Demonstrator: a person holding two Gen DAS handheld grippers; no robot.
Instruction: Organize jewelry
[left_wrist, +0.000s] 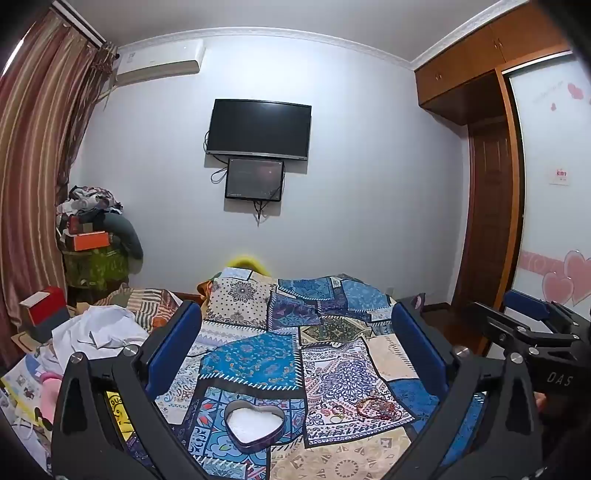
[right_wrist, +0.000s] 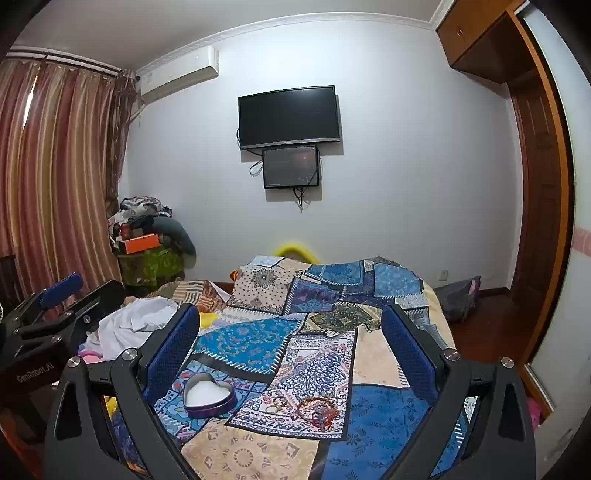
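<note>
A heart-shaped tin box (left_wrist: 255, 424) with a white lining lies open on the patchwork bedspread (left_wrist: 258, 354); it also shows in the right wrist view (right_wrist: 208, 398). To its right lie red beaded bracelets (left_wrist: 375, 408) and small rings (left_wrist: 335, 418), seen again in the right wrist view as bracelets (right_wrist: 318, 408) and rings (right_wrist: 275, 406). My left gripper (left_wrist: 295, 343) is open and empty, held above the bed behind the box. My right gripper (right_wrist: 291, 343) is open and empty, above the bed behind the jewelry.
White cloth (left_wrist: 99, 328) and clutter lie on the bed's left side. A red box (left_wrist: 42, 304) and piled clothes (left_wrist: 92, 229) stand by the curtain. A TV (left_wrist: 258, 129) hangs on the far wall. A wardrobe (left_wrist: 491, 184) stands at right.
</note>
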